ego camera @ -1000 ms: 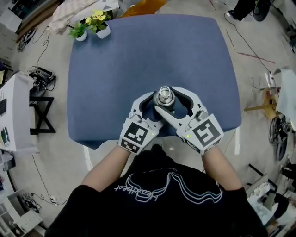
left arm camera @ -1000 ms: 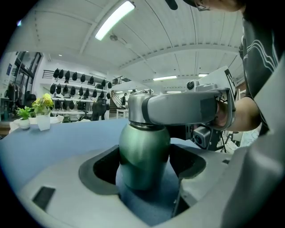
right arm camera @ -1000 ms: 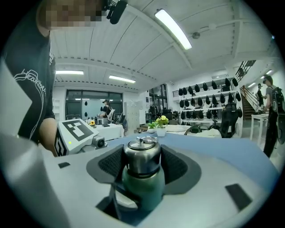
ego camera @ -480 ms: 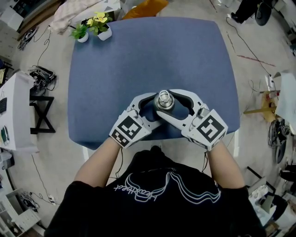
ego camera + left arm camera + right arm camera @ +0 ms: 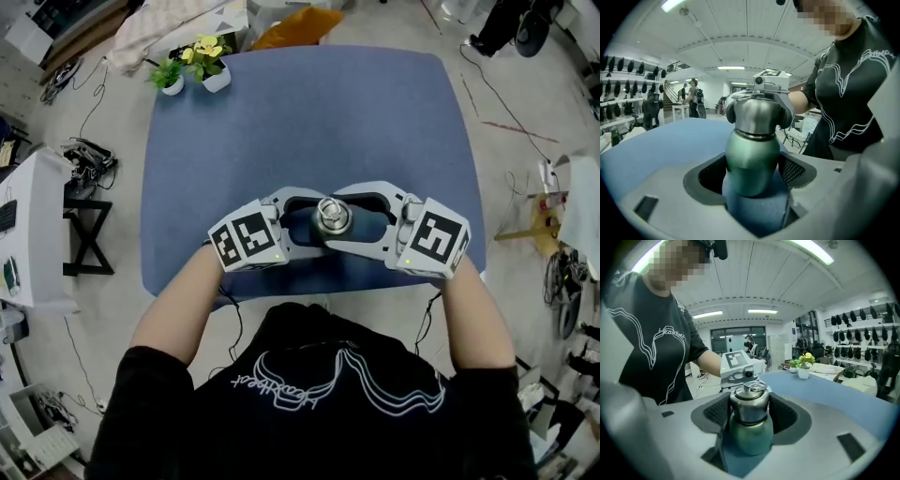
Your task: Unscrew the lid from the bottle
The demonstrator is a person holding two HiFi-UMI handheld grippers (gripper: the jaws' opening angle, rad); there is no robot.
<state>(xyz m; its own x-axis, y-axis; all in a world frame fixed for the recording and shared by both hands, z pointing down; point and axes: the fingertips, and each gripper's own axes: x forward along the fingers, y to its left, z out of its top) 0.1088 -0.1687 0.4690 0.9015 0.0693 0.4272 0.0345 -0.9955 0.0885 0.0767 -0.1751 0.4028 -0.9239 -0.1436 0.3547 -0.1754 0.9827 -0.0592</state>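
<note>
A pale floor (image 5: 112, 309) strewn with cables surrounds the table (image 5: 309, 112). At the left stand a white cabinet (image 5: 28, 230) and a black folding stand (image 5: 84, 234). Two potted plants (image 5: 202, 58) sit on the table's far left corner. The table is covered in a matte blue cloth.

The bottle (image 5: 333, 214) stands upright near the table's near edge, about midway along it. The left gripper (image 5: 314, 220) clamps its rounded green body between dark meshed pads. The right gripper (image 5: 339, 220) clamps the lid (image 5: 749, 404), pads pressed on its sides.

The body has a satin metallic sheen. The lid is brushed steel, dome-shouldered, with a wire ring on top. Both grippers are smooth grey plastic.
</note>
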